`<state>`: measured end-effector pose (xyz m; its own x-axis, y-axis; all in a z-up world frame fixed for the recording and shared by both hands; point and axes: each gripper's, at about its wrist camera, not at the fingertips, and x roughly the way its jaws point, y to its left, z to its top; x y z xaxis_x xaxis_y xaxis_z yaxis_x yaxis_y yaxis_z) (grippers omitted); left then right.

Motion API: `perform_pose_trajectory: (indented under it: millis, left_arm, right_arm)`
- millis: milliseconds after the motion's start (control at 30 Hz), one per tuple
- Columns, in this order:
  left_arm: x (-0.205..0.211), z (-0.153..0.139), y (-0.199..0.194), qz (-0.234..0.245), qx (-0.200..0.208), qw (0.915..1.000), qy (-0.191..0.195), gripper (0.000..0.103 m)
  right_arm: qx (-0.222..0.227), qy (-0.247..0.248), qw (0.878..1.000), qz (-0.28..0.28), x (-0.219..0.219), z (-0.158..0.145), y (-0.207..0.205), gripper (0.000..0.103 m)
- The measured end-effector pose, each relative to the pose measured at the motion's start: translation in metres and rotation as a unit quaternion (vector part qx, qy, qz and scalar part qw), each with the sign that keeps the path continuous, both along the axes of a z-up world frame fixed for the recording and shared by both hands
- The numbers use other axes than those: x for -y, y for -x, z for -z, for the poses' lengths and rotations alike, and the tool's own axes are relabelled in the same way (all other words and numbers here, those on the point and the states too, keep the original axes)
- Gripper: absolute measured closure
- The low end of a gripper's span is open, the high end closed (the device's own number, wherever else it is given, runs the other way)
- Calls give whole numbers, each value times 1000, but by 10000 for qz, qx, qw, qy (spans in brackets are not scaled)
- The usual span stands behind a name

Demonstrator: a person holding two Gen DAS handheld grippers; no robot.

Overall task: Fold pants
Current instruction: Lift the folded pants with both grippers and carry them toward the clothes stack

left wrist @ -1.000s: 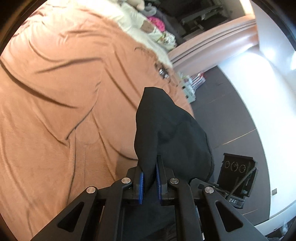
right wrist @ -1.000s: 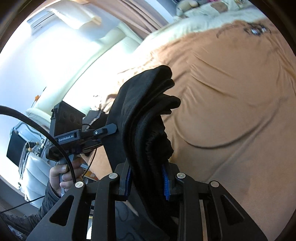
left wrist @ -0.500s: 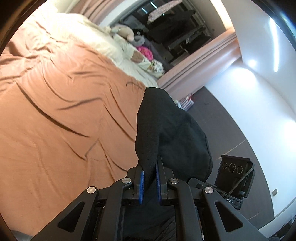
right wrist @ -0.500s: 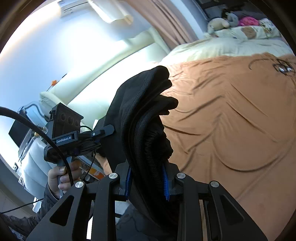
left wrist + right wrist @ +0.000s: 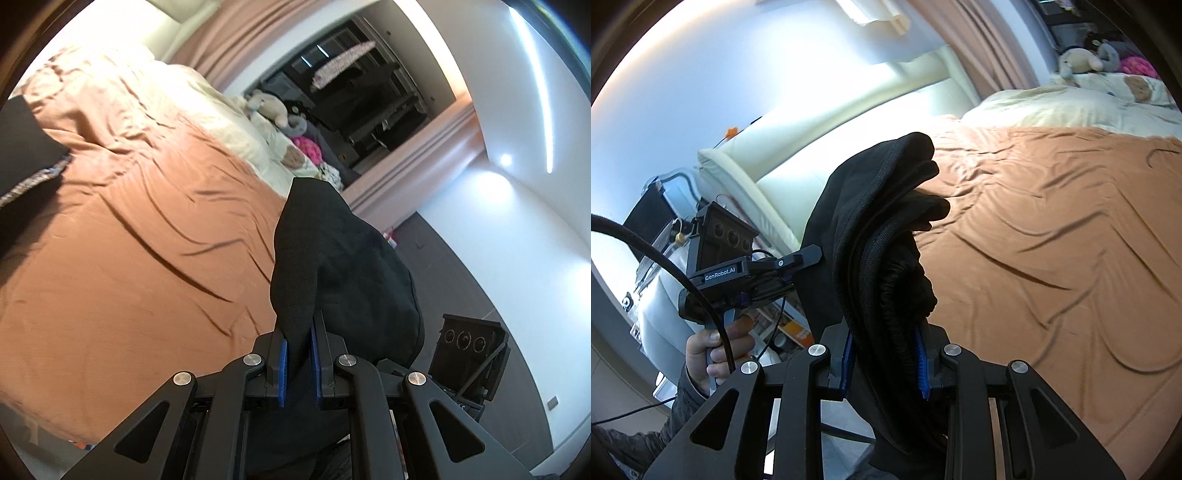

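Black fabric pants (image 5: pixel 332 266) are clamped in left gripper (image 5: pixel 298 363) fingers and bunched thick in right gripper (image 5: pixel 884 363) fingers, held above the wrinkled orange-brown bed sheet (image 5: pixel 122 258). Plush toys (image 5: pixel 269 107) seen at 12 o'clock.

A bed is spread with a rumpled orange blanket (image 5: pixel 140 236), and cream bedding (image 5: pixel 1056 107) lies across its far end. Beyond that sit a plush toy (image 5: pixel 269 107) and something bright pink (image 5: pixel 308 149), perhaps another toy. A pinkish-brown curtain (image 5: pixel 986 48) hangs beside a cream padded headboard (image 5: pixel 768 177). The floor (image 5: pixel 454 280) is dark grey.
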<state>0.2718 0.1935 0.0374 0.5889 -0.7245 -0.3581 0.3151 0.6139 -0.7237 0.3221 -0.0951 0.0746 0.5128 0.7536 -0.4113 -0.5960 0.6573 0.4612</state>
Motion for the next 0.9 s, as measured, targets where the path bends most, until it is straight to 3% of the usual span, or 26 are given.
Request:
perform_pose_trajectory:
  millis: [467,900]
  left_arm:
    - [-104,2,13,-644,101,9978,107,94]
    - [-199,-18,24,-1444,331,9890,-39,95]
  right_arm:
    - [97,86,9981,-597,-77,3,-34,79]
    - [271,193,9914,-1265,-162,-1,-64,79]
